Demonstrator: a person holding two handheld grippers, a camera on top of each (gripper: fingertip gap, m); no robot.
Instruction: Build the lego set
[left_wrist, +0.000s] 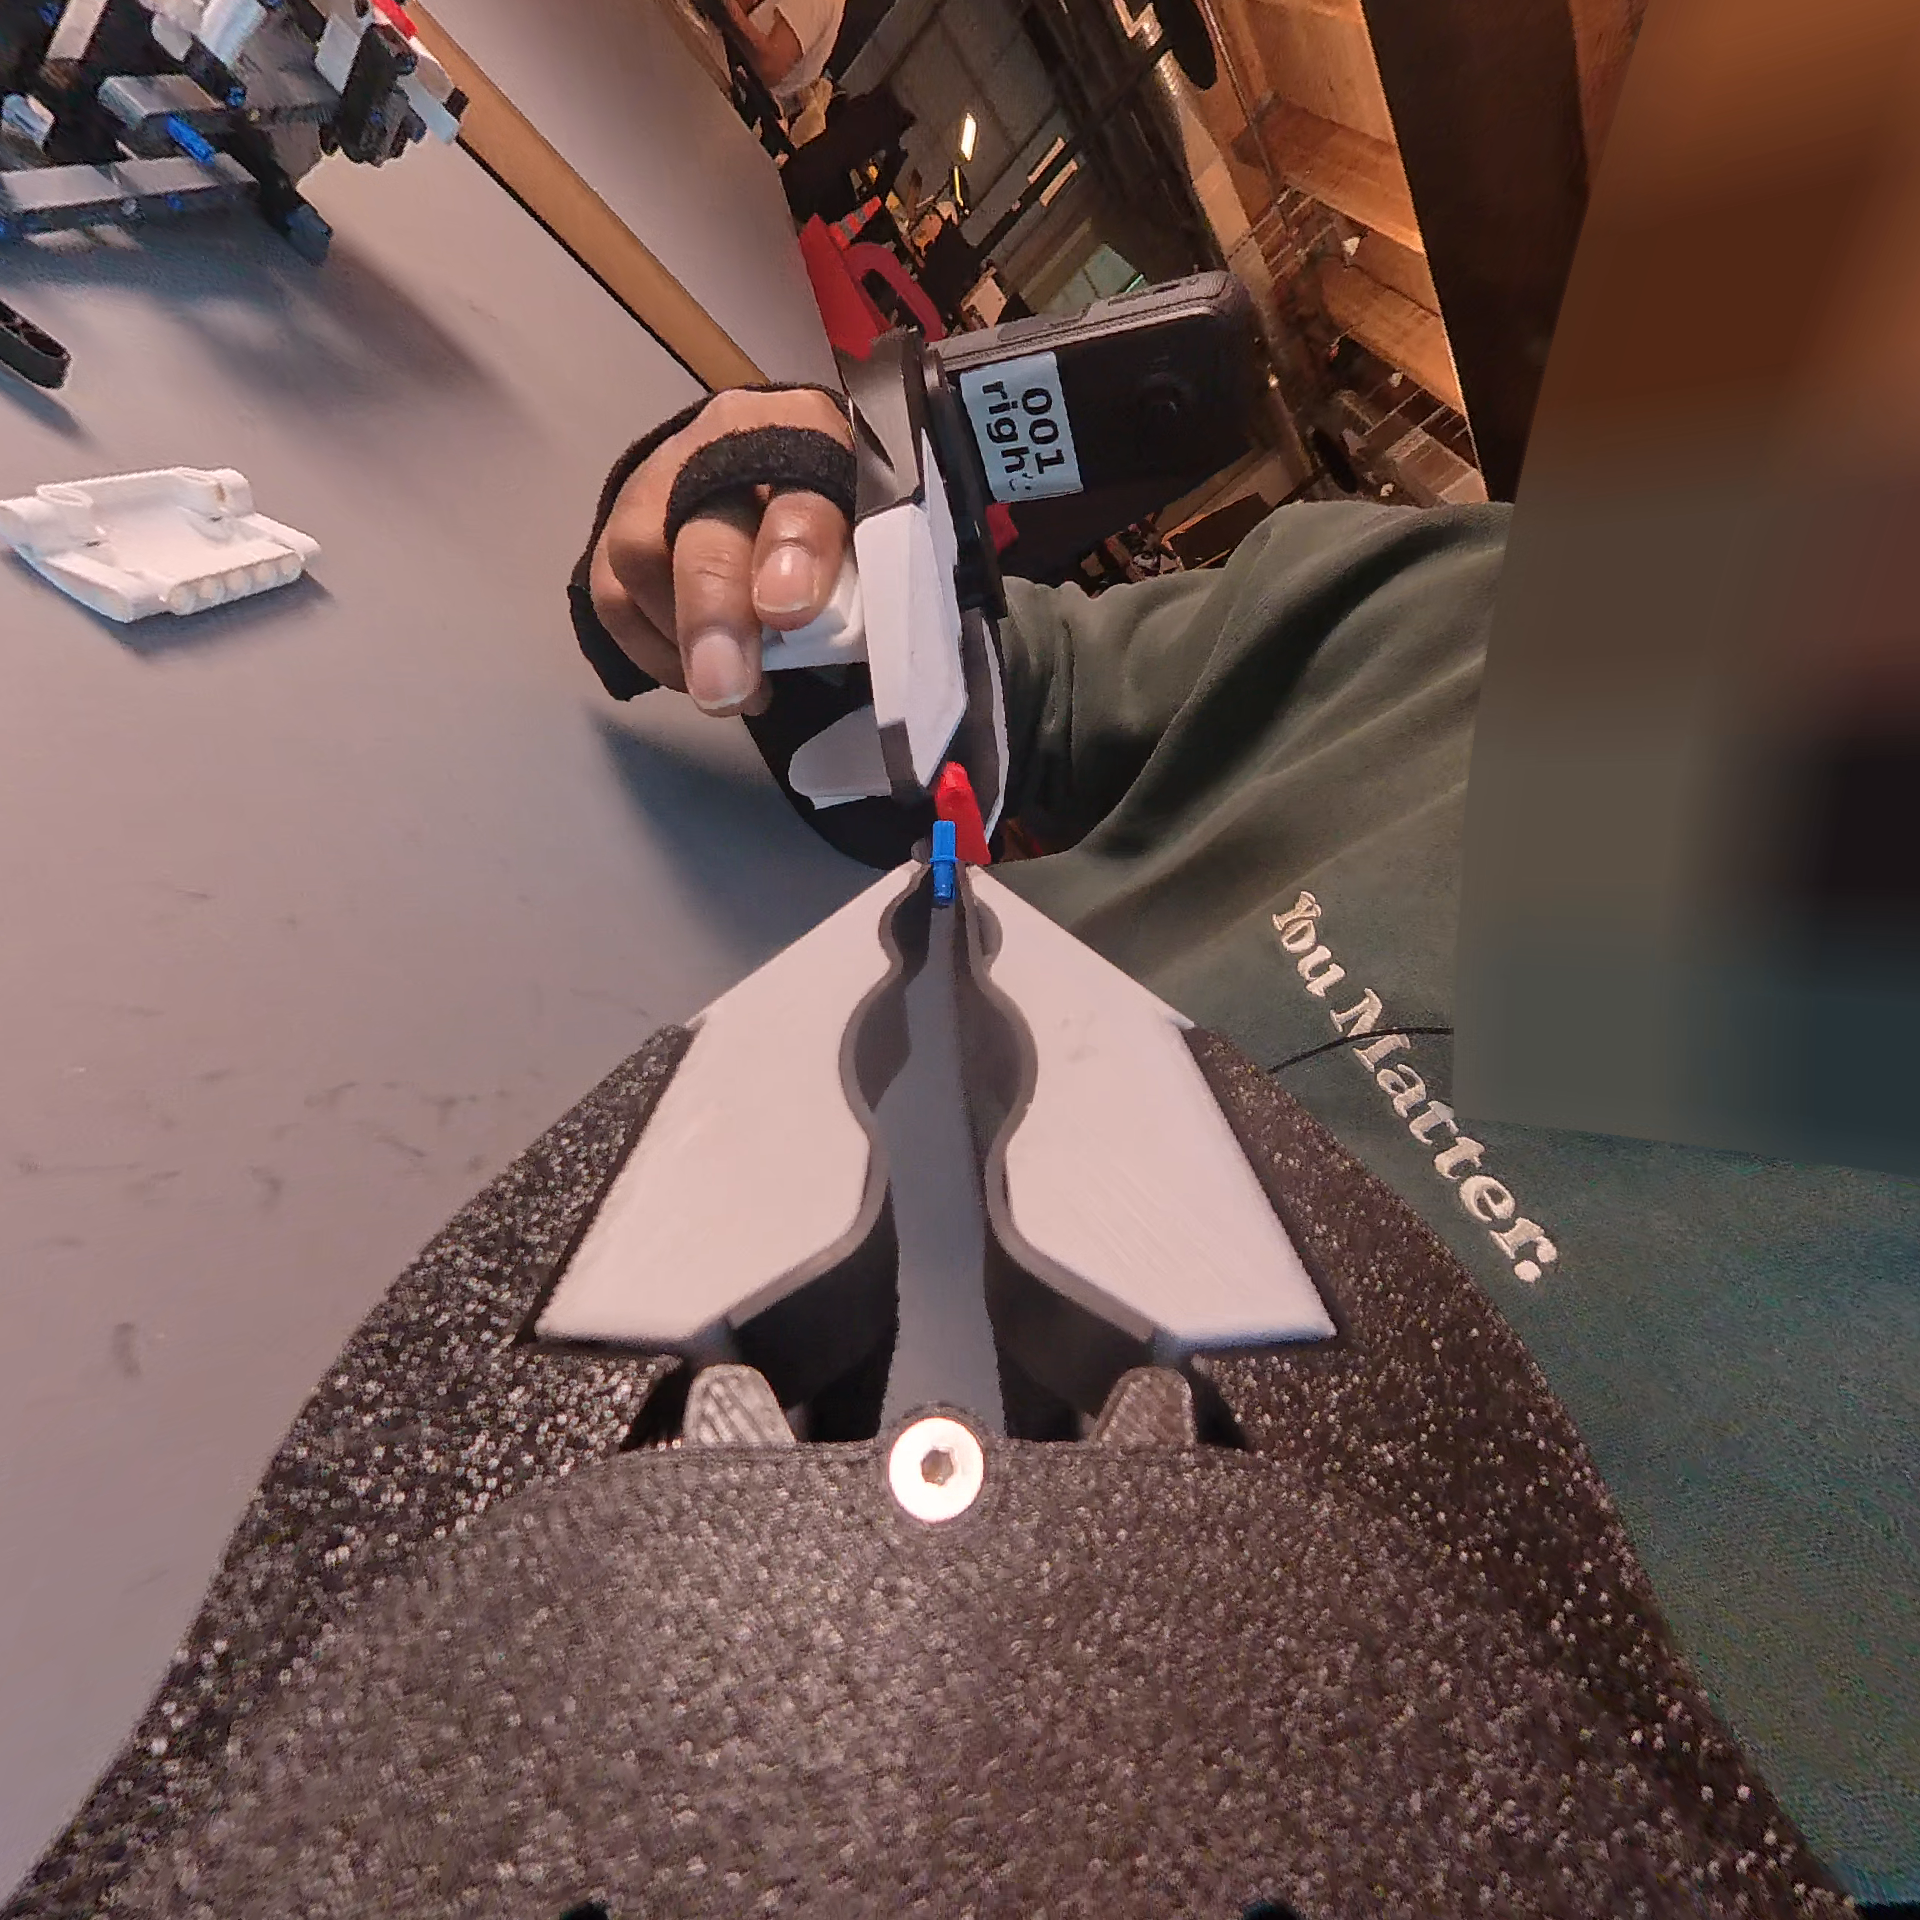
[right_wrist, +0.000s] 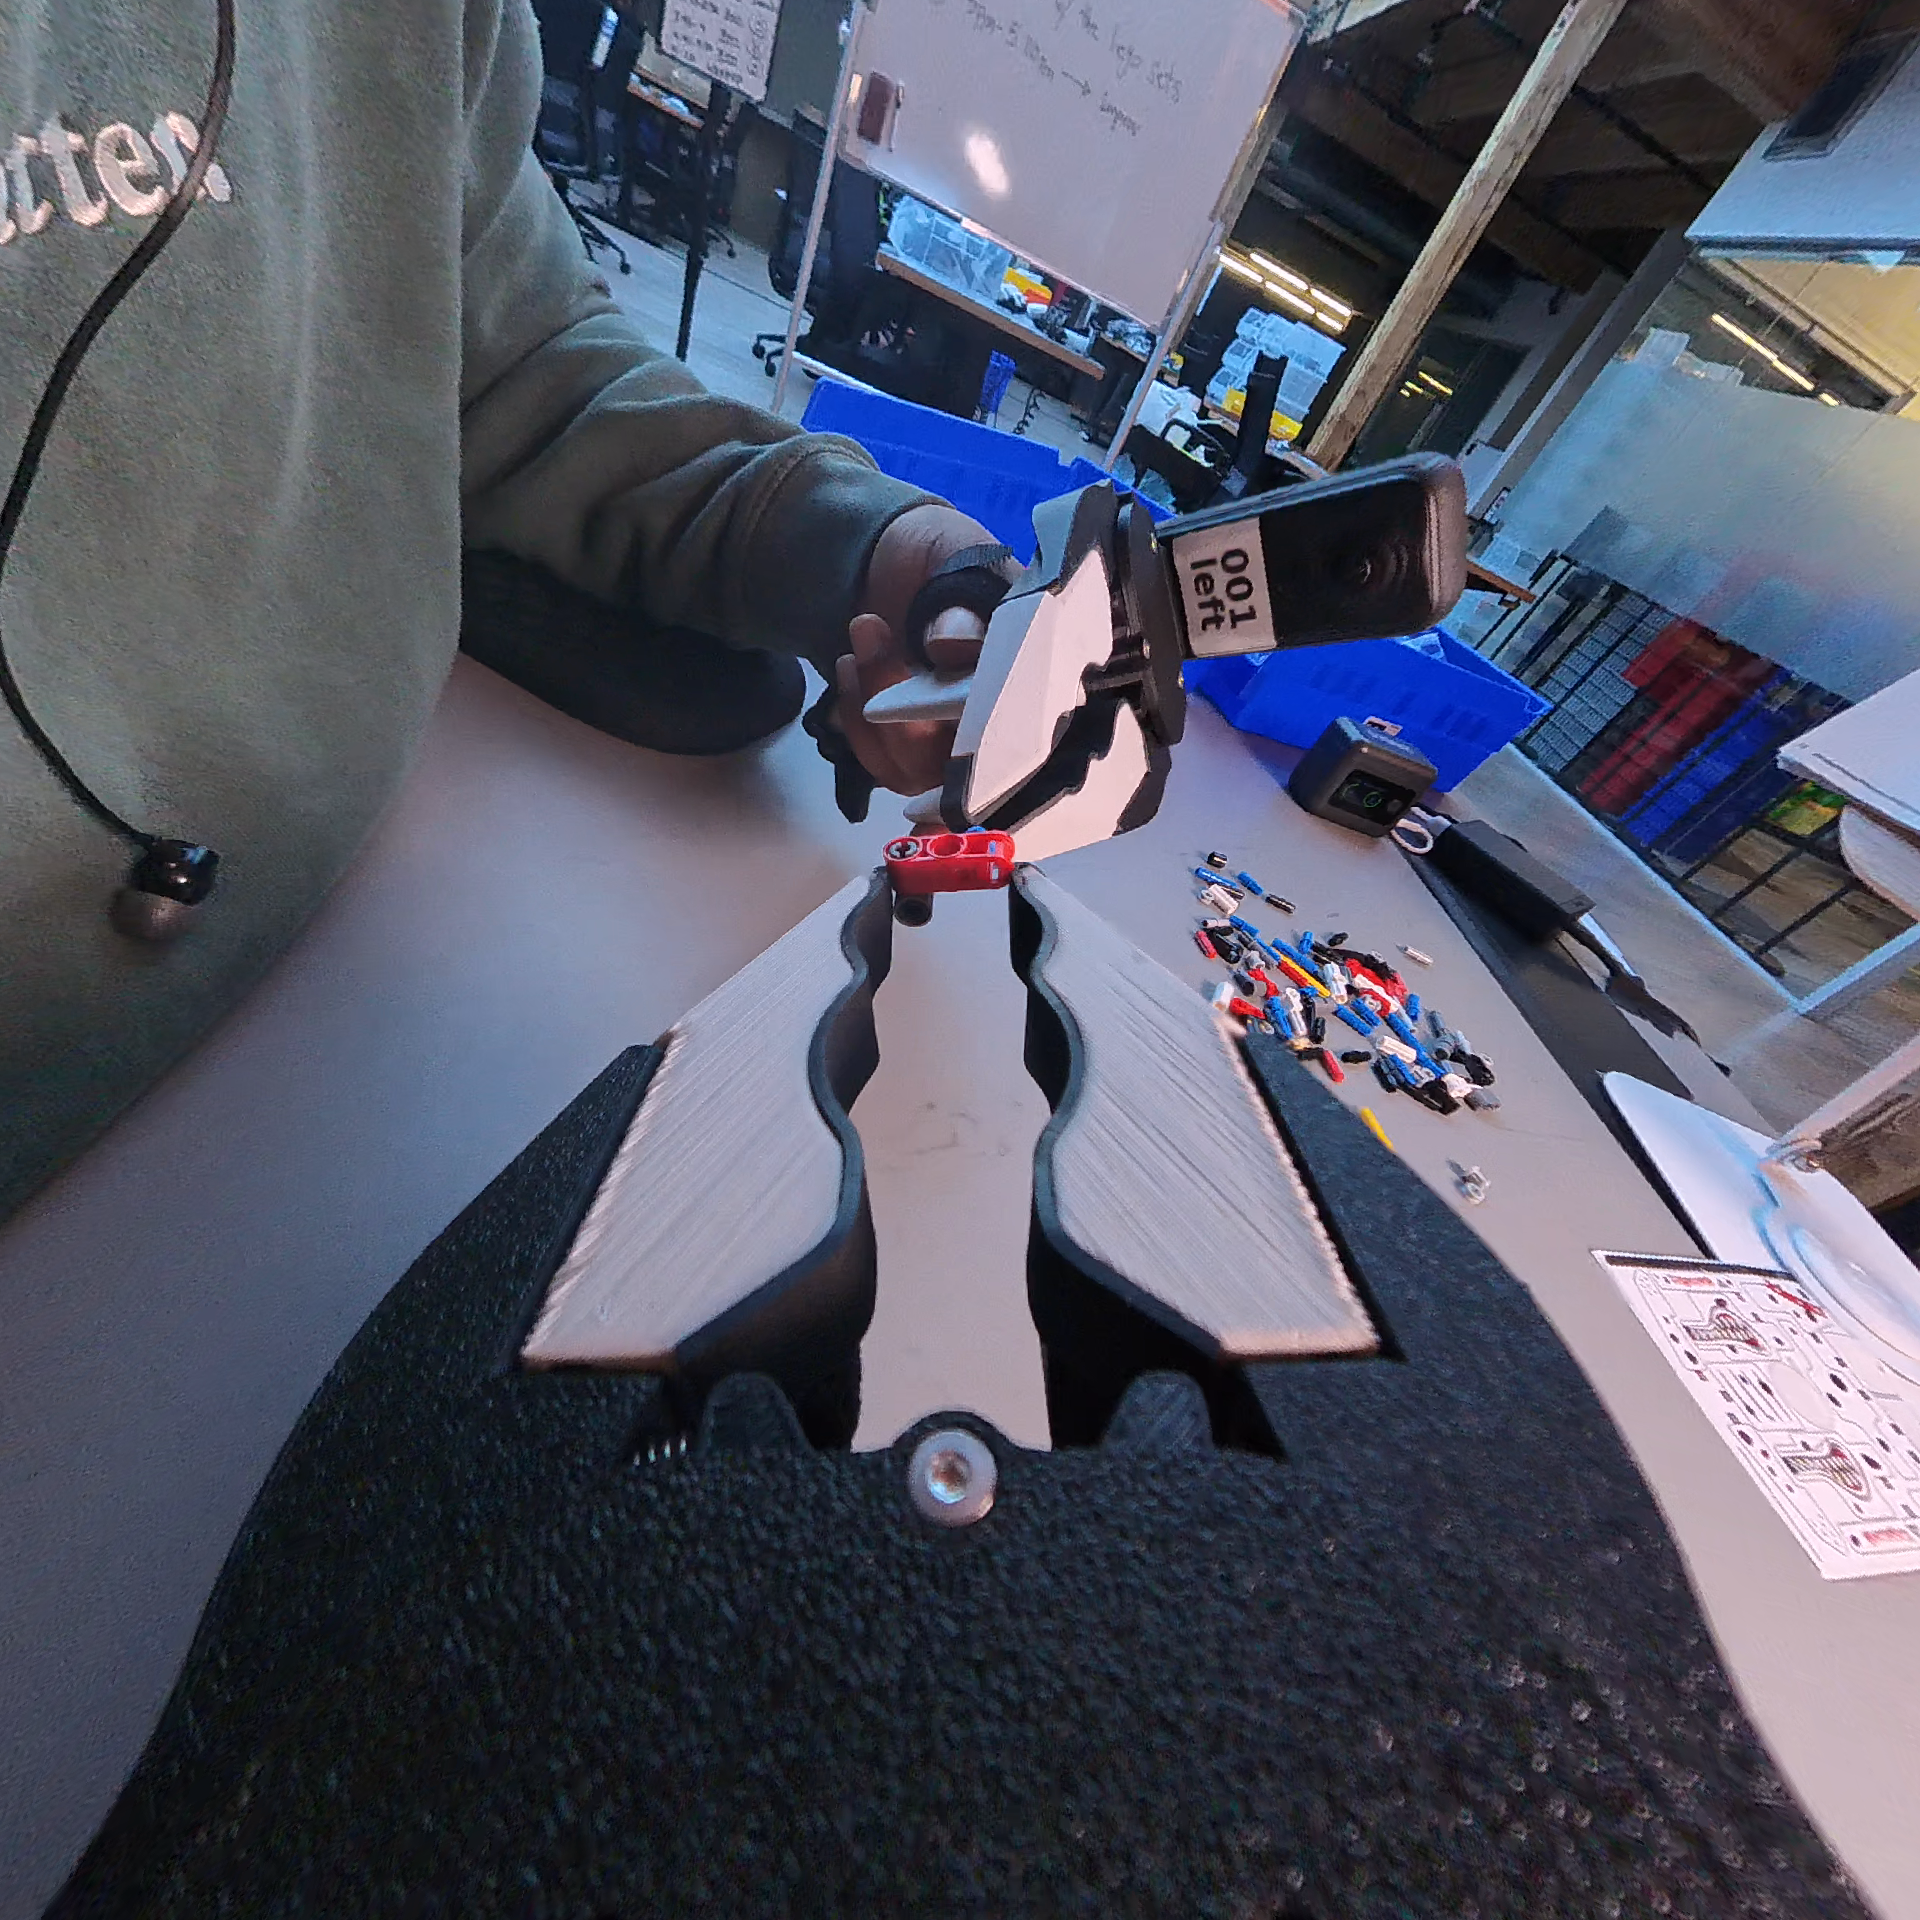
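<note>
My left gripper (left_wrist: 943, 871) is pinched nearly closed on a small blue plastic lego pin (left_wrist: 942, 858), held above the grey table (left_wrist: 343, 831). My right gripper (right_wrist: 951, 883) clamps a short red lego beam with round holes (right_wrist: 948, 861) between its tips, partly open to the beam's width. Pin and beam meet tip to tip. A scattered pile of small loose lego pieces (right_wrist: 1340, 1013) lies on the table to the right.

Bare grey table (right_wrist: 582, 1039) lies open beneath and toward the person, but to the right a scatter of small loose pieces (right_wrist: 1340, 997) crowds the surface, with a sticker sheet (right_wrist: 1787, 1392) nearer and blue bins (right_wrist: 1382, 696) walling the far edge.
</note>
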